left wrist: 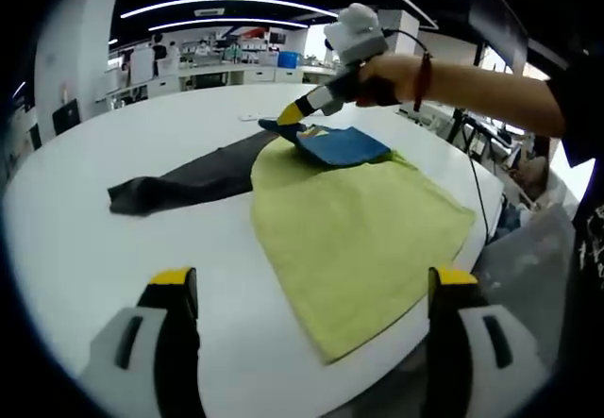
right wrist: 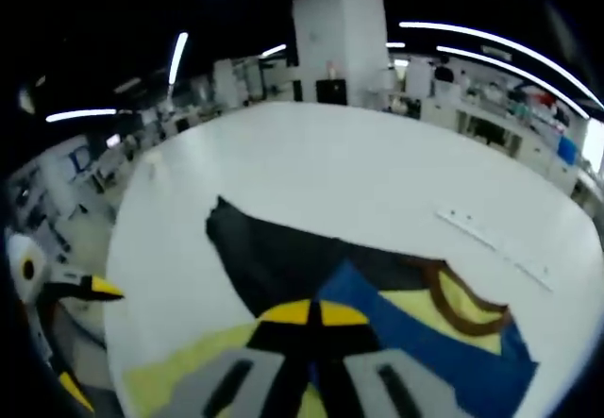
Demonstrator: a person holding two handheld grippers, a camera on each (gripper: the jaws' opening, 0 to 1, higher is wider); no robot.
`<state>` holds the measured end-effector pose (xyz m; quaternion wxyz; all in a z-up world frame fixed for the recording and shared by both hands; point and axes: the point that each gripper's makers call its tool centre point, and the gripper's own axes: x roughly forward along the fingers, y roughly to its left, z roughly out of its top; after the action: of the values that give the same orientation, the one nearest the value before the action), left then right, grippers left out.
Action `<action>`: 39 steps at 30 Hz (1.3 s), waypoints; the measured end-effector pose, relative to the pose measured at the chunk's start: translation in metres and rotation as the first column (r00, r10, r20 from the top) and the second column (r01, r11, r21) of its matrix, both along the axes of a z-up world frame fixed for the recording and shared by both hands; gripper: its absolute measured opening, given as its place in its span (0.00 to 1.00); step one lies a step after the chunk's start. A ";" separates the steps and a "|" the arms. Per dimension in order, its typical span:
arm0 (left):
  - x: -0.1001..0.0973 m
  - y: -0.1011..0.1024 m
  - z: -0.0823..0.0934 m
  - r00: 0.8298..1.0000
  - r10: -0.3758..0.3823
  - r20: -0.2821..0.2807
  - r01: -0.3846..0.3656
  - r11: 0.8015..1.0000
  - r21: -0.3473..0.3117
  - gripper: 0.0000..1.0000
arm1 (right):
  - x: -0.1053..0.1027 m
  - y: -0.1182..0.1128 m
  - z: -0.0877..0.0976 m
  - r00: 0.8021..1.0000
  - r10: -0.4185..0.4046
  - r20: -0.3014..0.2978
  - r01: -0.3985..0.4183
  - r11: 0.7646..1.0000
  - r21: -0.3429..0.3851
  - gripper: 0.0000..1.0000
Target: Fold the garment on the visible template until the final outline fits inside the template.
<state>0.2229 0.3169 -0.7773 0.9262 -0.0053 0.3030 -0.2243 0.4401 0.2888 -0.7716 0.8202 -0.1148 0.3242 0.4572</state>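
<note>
Pinching the garment [left wrist: 332, 144] (blue fold), right tool [left wrist: 291, 116].

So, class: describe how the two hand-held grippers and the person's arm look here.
The left hand-held gripper has grey jaws with black inner faces and yellow tips. The right hand-held gripper has a grey-white body, yellow tips and a trailing black cable. The arm wears a dark wristband and black sleeve.

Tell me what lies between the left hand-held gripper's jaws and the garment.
In the left gripper view, bare white table and the yellow-green template cloth lie between the left hand-held gripper and the dark-and-blue garment; nothing else.
</note>
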 end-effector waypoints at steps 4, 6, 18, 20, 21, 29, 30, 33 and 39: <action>0.000 0.001 0.000 1.000 0.004 0.001 -0.004 1.000 0.001 0.99 | -0.007 0.008 -0.016 0.998 -0.023 -0.057 0.024 1.000 0.018 0.00; -0.001 0.003 0.000 1.000 0.008 0.002 -0.008 1.000 0.000 0.99 | -0.012 0.012 -0.020 0.995 -0.030 -0.099 0.034 0.999 0.041 0.00; -0.001 0.007 -0.001 1.000 0.018 0.009 -0.018 1.000 0.012 0.99 | -0.012 0.003 -0.021 0.997 -0.007 -0.077 0.011 0.999 0.040 0.31; 0.000 0.006 0.000 1.000 0.019 0.011 -0.019 1.000 0.011 0.99 | -0.011 -0.002 -0.022 0.997 -0.002 -0.073 0.005 0.999 0.037 0.37; 0.001 0.005 0.001 1.000 0.018 0.013 -0.018 1.000 0.012 0.99 | -0.011 -0.004 -0.021 0.997 -0.003 -0.072 0.005 0.999 0.037 0.40; 0.005 0.007 0.007 0.999 0.021 0.038 -0.022 0.999 0.023 0.99 | -0.020 -0.035 -0.022 1.000 0.010 -0.022 -0.011 1.000 -0.004 0.62; 0.005 0.008 0.007 0.999 0.023 0.040 -0.024 0.999 0.021 0.99 | -0.019 -0.039 -0.022 1.000 0.012 -0.017 -0.013 1.000 -0.008 0.64; 0.006 0.010 0.008 0.999 0.026 0.047 -0.027 0.999 0.025 0.99 | -0.013 -0.054 -0.022 1.000 0.002 -0.006 -0.002 1.000 -0.012 0.67; 0.006 0.012 0.007 0.999 0.019 0.042 -0.022 0.998 0.053 0.99 | -0.008 -0.083 -0.017 0.999 -0.018 0.027 0.019 0.999 -0.026 0.67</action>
<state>0.2285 0.3290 -0.7703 0.9343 0.0208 0.2897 -0.2068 0.4323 0.2057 -0.7885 0.8270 -0.1288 0.3204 0.4436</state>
